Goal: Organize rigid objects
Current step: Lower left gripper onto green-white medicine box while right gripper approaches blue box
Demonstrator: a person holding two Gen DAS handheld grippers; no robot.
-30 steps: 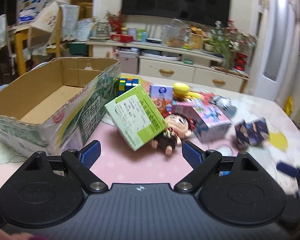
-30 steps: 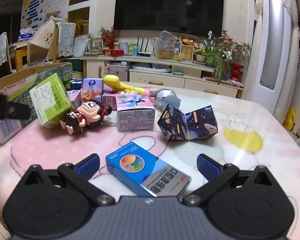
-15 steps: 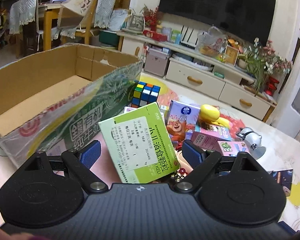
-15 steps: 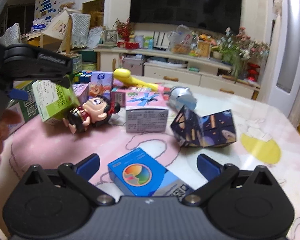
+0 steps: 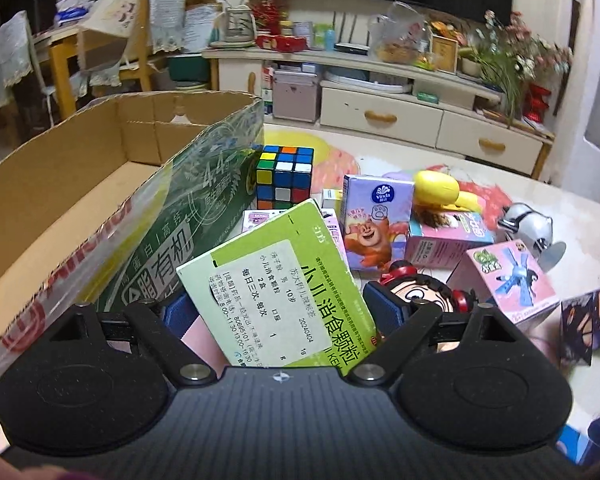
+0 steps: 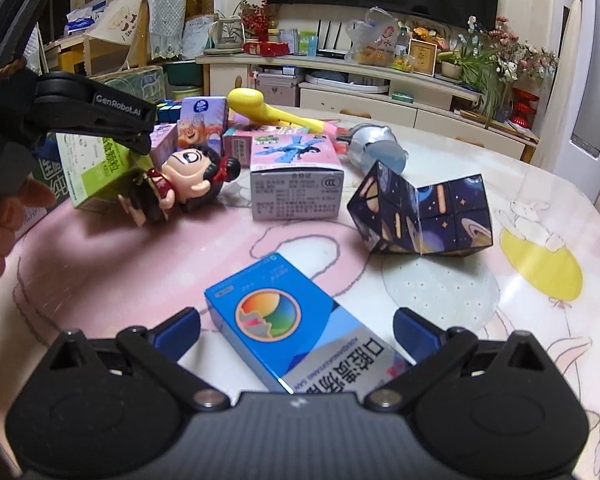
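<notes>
We have advanced the left gripper point(image 5: 278, 312), jaws spread, around the green box point(image 5: 284, 292); grasp comes next. The right gripper point(image 6: 296, 330) stays spread astride the blue box point(image 6: 300, 332).

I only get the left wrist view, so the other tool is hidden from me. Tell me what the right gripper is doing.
Observer: The right gripper is open, its fingers either side of a blue cardboard box with a rainbow circle, which lies flat on the table.
Operator: Report what sits beyond that box.
Observer: A dark star-printed folding cube stands alone, apart from the pink carton.
Operator: Check my left gripper from that side.
Observer: One finger runs along the upper edge of the green medicine box. I cannot tell if it touches.
</notes>
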